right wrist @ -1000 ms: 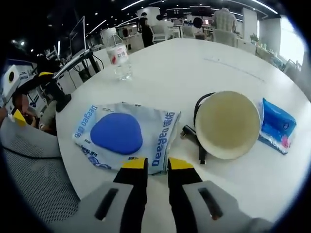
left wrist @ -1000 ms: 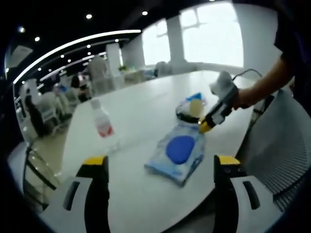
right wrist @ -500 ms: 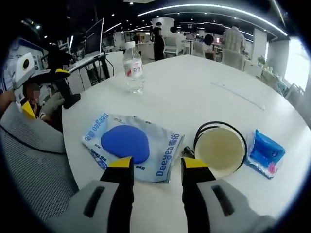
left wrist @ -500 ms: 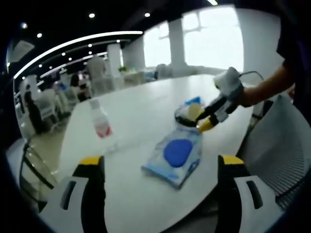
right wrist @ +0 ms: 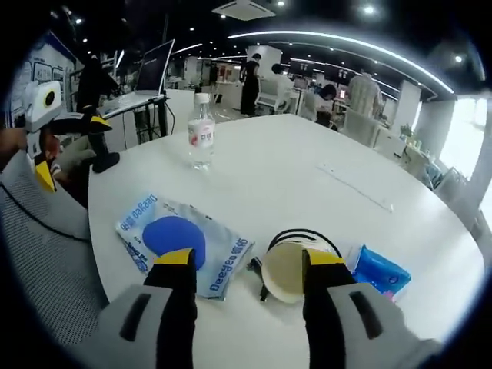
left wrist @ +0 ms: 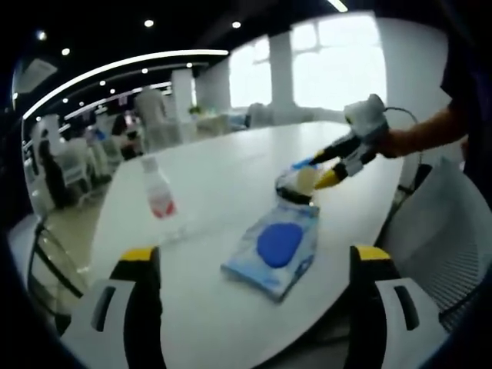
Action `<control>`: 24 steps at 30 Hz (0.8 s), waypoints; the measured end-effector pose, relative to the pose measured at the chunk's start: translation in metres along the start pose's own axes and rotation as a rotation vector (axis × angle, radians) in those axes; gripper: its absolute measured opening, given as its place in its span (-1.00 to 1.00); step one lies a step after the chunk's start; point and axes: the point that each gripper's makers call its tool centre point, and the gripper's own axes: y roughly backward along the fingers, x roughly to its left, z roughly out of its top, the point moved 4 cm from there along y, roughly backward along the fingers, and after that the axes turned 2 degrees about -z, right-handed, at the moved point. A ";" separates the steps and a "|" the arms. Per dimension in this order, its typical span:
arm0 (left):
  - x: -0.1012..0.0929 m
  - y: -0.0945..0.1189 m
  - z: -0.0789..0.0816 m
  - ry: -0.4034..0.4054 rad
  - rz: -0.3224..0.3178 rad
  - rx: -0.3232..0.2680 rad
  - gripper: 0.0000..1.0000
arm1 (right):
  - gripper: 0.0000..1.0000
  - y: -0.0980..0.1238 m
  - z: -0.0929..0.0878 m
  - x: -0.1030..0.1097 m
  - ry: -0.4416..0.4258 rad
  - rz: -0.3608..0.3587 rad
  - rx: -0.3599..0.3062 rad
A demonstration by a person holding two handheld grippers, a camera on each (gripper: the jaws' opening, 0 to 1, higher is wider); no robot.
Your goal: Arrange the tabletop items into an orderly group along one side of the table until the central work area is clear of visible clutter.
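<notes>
Flat crinkly blue pouch (right wrist: 183,242), round cream cup (right wrist: 287,270), clear plastic bottle (right wrist: 201,141) on smooth white tbl (right wrist: 307,184).

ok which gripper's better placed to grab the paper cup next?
Right, probably. The right gripper hangs open just above the paper cup, which lies between its jaws in the right gripper view. The left gripper is open too, but back at the table edge, the wipes pack between it and the cup.
</notes>
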 end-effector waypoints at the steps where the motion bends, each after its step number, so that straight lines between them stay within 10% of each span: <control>1: 0.000 0.000 0.000 0.004 0.000 -0.003 0.99 | 0.11 0.000 -0.002 -0.005 -0.004 -0.015 0.002; 24: 0.003 0.001 0.000 0.009 0.015 -0.001 0.98 | -0.40 -0.024 -0.027 -0.052 0.015 -0.141 0.073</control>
